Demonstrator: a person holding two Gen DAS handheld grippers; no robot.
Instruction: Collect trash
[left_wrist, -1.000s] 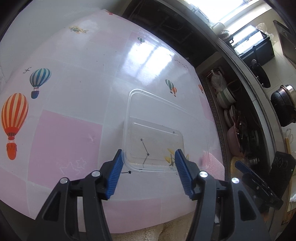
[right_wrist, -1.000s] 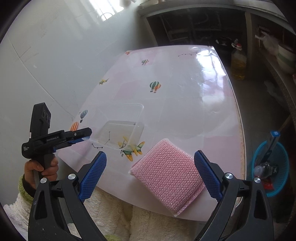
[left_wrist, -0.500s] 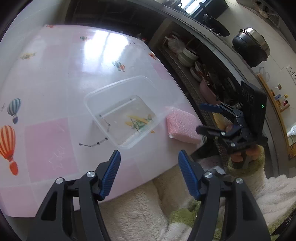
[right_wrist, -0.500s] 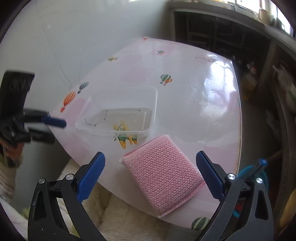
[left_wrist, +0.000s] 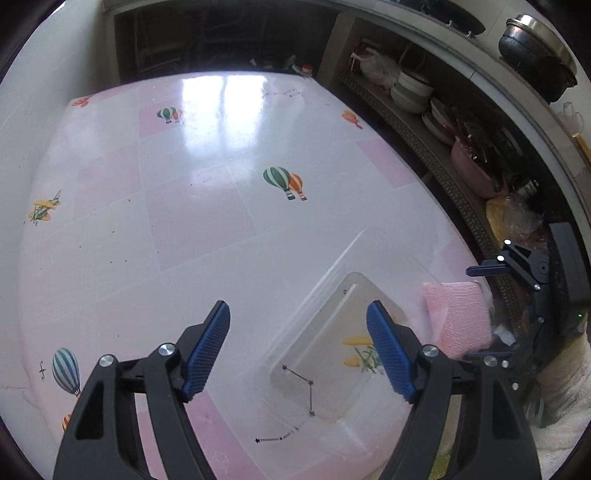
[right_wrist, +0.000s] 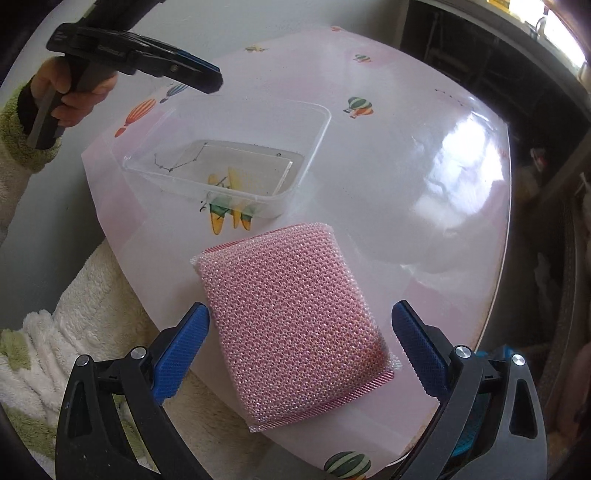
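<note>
A clear plastic container (left_wrist: 332, 332) (right_wrist: 229, 158) stands near the front edge of the pink balloon-print table (left_wrist: 207, 206). A pink mesh sponge (right_wrist: 291, 314) (left_wrist: 458, 317) lies just right of it, near the table edge. My left gripper (left_wrist: 297, 314) hovers over the container's left rim; its jaws are opening and hold nothing. It also shows at the top left of the right wrist view, as the left gripper (right_wrist: 207, 79) in a hand (right_wrist: 74, 96). My right gripper (right_wrist: 299, 314) (left_wrist: 480, 314) is open and straddles the sponge, its pads apart from it.
Shelves with stacked bowls (left_wrist: 413, 92) and pots (left_wrist: 535, 66) run along the table's right side. A blue basket (right_wrist: 476, 424) sits on the floor below the right gripper. A white wall (left_wrist: 22, 122) borders the left. The person's fleecy clothing (right_wrist: 85, 314) lies along the front edge.
The left gripper swung over the container's left side and its jaws spread wider. The right gripper sank toward the sponge, which now lies between its fingers.
</note>
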